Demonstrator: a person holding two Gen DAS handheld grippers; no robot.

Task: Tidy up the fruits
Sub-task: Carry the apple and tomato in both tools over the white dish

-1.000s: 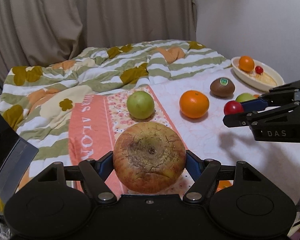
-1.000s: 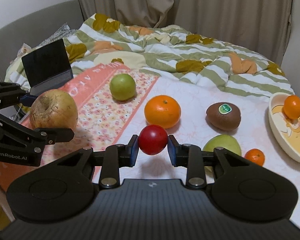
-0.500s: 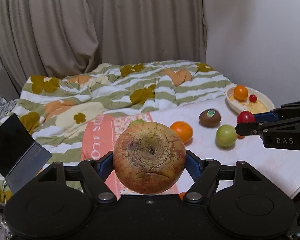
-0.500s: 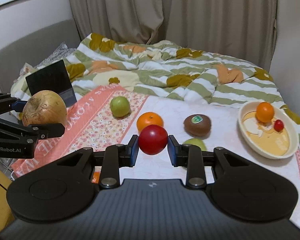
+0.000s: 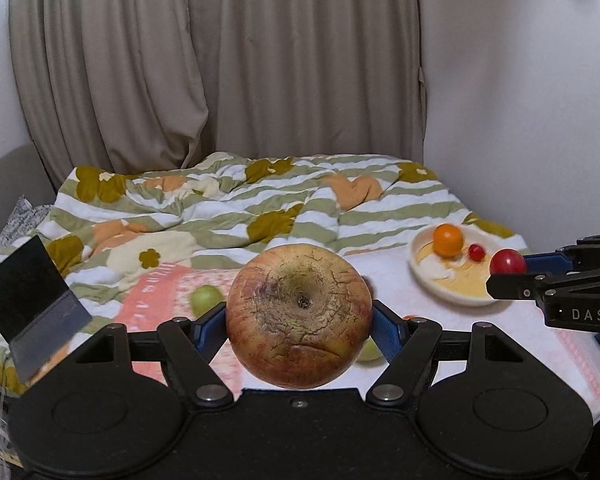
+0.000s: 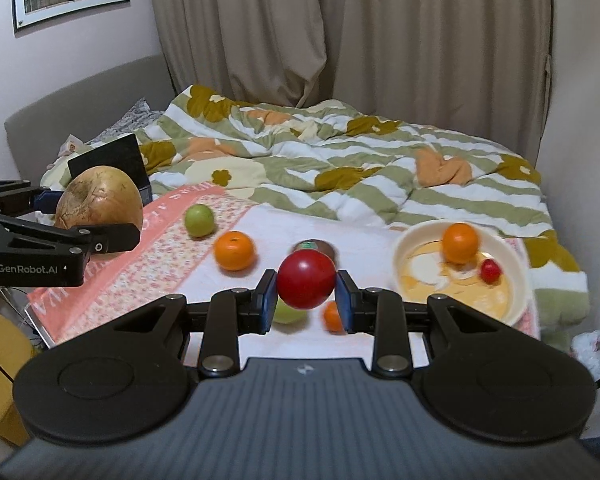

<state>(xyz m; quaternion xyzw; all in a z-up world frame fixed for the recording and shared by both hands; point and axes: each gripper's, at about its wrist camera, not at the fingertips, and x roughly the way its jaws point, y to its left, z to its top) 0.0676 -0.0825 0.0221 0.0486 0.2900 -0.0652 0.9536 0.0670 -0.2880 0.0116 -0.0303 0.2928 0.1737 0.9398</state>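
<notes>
My left gripper point(image 5: 299, 316) is shut on a large cracked brownish apple point(image 5: 299, 315), held high above the bed; it also shows in the right wrist view point(image 6: 99, 204). My right gripper point(image 6: 306, 285) is shut on a red tomato point(image 6: 306, 279), which also shows in the left wrist view point(image 5: 507, 262). A cream bowl point(image 6: 512, 280) at the right holds a small orange point(image 6: 460, 242) and a cherry tomato point(image 6: 491, 270). On the bed lie a green apple point(image 6: 199, 220), an orange point(image 6: 235, 250), a kiwi point(image 6: 320, 246), another green fruit point(image 6: 288, 314) and a small orange point(image 6: 332, 316), partly hidden by the fingers.
A striped flowered quilt point(image 6: 340, 160) covers the back of the bed. A pink floral towel point(image 6: 140, 264) lies at the left. An open laptop point(image 5: 28, 300) sits at the left edge. Curtains and walls close in behind and to the right.
Both grippers have risen and pulled back from the bed with their fruits still held. The fruits on the bed and the bowl now look smaller and lower in both views.
</notes>
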